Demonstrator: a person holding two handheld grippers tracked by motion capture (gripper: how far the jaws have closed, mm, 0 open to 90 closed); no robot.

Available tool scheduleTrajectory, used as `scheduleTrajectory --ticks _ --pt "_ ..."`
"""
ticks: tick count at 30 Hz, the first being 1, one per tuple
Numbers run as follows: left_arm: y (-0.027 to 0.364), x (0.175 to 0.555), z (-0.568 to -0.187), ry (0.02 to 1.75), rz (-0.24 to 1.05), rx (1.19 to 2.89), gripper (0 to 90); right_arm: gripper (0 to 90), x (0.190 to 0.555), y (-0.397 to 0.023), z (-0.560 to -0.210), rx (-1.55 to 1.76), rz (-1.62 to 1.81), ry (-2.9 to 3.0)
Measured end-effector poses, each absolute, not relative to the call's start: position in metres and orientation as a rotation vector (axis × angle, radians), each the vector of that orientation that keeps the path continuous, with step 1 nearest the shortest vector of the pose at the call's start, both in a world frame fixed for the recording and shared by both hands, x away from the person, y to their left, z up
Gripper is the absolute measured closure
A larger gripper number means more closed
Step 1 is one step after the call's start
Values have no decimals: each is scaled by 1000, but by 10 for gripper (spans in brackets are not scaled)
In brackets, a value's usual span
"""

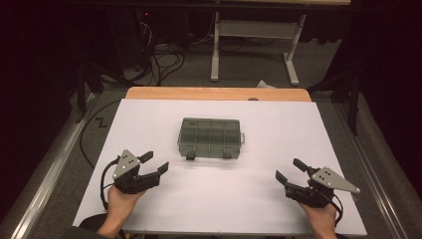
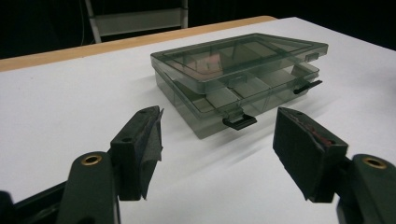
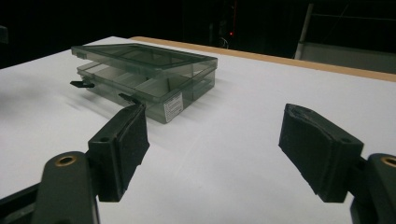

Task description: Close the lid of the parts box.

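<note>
**Both grippers wide open, box unlatched in mid-table**

Nearest the person: left gripper (image 1: 152, 163) and right gripper (image 1: 290, 169), one per hand, low over the white table (image 1: 149, 129) near its front edge, well apart from each other. Both w/ jaws spread wide, nothing between the pads, nothing held. Each is angled inward toward the centre, prob. so both line up on the same target from opposite sides; that looks like a two-handed approach setup.

Further out, about mid-table and between the two: the smoky transparent compartment box (image 1: 210, 137), flat on the surface, apart from both grippers. In the gripper views its lid (image 2: 243, 51) sits slightly raised off the base, not fully shut, and the two black latches (image 2: 239, 122) on the front stick out loose, i.e. unlatched. Dividers split the inside into several cells; as far as I can tell through the tinted plastic they're empty. Small white label (image 3: 173, 106) on one side wall.

Beyond: bare wood table edge, then dark floor w/ cables and a white frame.
</note>
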State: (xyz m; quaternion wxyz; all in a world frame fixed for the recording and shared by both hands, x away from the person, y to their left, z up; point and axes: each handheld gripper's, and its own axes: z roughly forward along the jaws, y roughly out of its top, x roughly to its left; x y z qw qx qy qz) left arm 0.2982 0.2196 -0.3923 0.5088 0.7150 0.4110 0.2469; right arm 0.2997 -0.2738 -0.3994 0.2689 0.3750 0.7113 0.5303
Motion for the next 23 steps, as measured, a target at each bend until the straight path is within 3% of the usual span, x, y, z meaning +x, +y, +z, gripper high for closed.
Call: scheduleTrajectory --ticks 23 --pt "215 299 -398 993 572 1726 327 248 301 -273 -405 978 1423 1888"
